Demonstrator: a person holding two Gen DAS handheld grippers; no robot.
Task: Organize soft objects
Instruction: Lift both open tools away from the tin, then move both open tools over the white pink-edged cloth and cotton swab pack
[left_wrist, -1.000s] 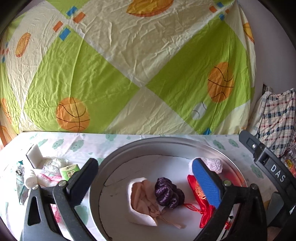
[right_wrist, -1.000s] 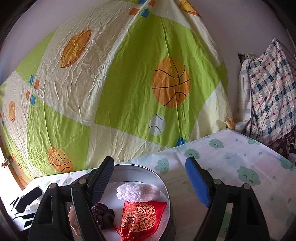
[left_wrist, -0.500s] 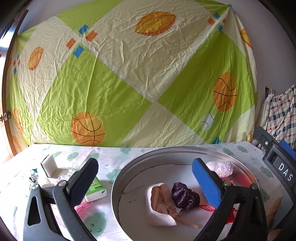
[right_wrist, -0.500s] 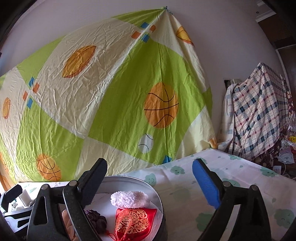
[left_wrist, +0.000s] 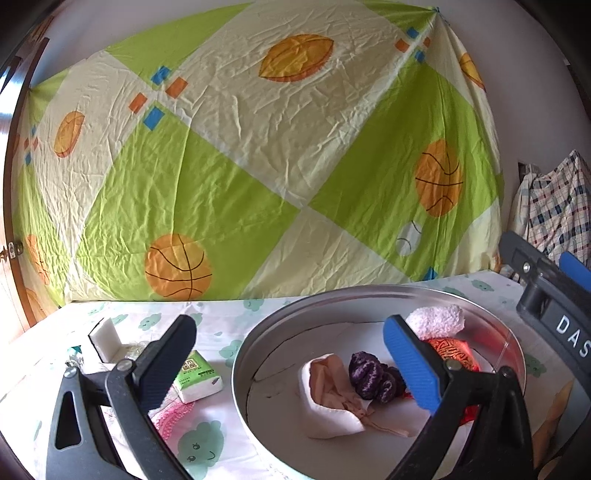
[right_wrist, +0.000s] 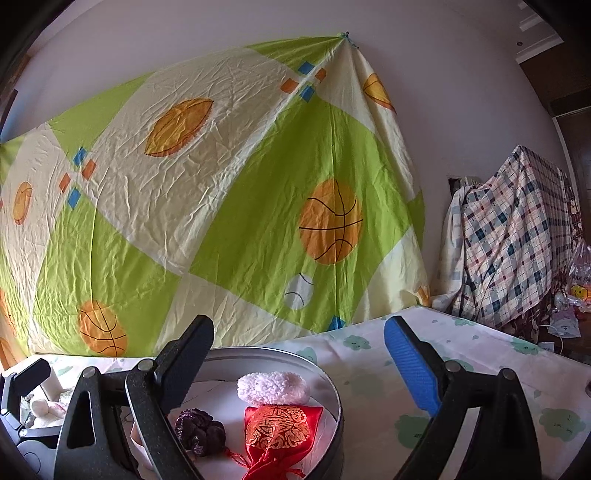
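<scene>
Both grippers wide and empty; tissue pack (left_wrist: 198, 376) lies just left of the tin (left_wrist: 258, 332), long axis slanting, right by left gripper (left_wrist: 291, 363), so left is nearer than right gripper (right_wrist: 299, 363).

The tin (left_wrist: 251, 354) sits on the table (left_wrist: 229, 314), sheet (left_wrist: 258, 166) hanging behind it. Inside: the sock (left_wrist: 328, 402) at the left, the scrunchie (left_wrist: 369, 376) just right of it, the pouch (right_wrist: 277, 428) right again, the fluffy pad (right_wrist: 273, 387) behind the pouch. Left of the tin lies the tissue pack (left_wrist: 199, 376), and the sponge (left_wrist: 105, 338) behind that. A plaid cloth (right_wrist: 517, 229) hangs far right.
</scene>
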